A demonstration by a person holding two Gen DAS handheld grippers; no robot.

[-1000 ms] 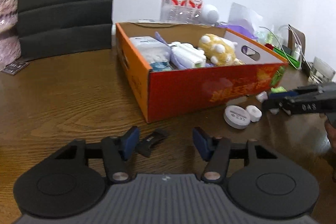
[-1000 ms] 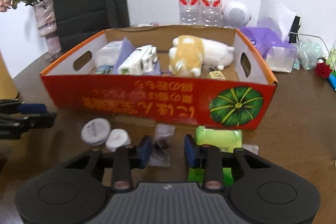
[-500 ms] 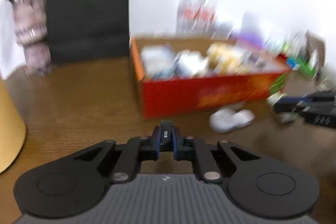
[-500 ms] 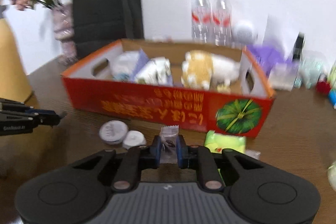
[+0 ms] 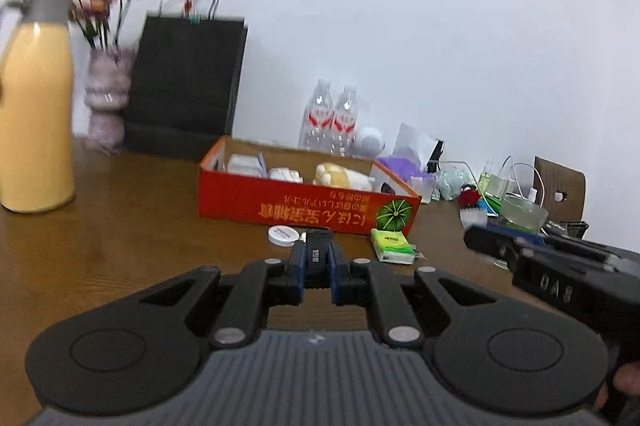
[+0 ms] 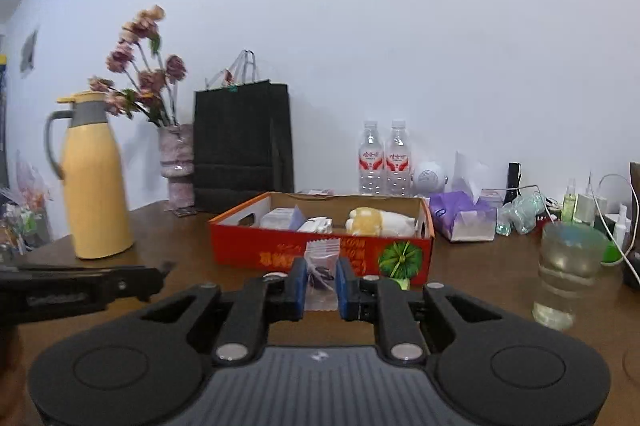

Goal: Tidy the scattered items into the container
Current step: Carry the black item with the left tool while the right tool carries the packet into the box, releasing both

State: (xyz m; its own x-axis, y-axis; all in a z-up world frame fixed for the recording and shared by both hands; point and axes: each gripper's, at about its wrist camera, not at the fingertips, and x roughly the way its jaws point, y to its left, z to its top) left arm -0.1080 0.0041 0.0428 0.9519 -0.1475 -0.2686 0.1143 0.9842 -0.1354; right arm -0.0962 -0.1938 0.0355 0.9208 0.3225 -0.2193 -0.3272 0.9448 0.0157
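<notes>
The orange-red cardboard box (image 5: 308, 206) stands on the wooden table and holds a yellow plush toy (image 5: 342, 175) and white packs. My left gripper (image 5: 316, 262) is shut on a small black clip-like object (image 5: 317, 250), raised above the table in front of the box. My right gripper (image 6: 322, 284) is shut on a small clear plastic bag (image 6: 321, 266) with dark contents, also raised in front of the box (image 6: 320, 250). A white round lid (image 5: 283, 235) and a green tissue pack (image 5: 392, 245) lie on the table by the box's front.
A yellow thermos (image 5: 34, 114), a flower vase (image 5: 106, 102) and a black paper bag (image 5: 186, 86) stand at the left and back. Two water bottles (image 5: 334, 122), a purple tissue pack (image 6: 460, 216) and a glass (image 6: 570, 272) stand at the right.
Both grippers closed, the left on the black object and the right on the plastic bag, and lifted up and back from the table. The box now looks farther away.
</notes>
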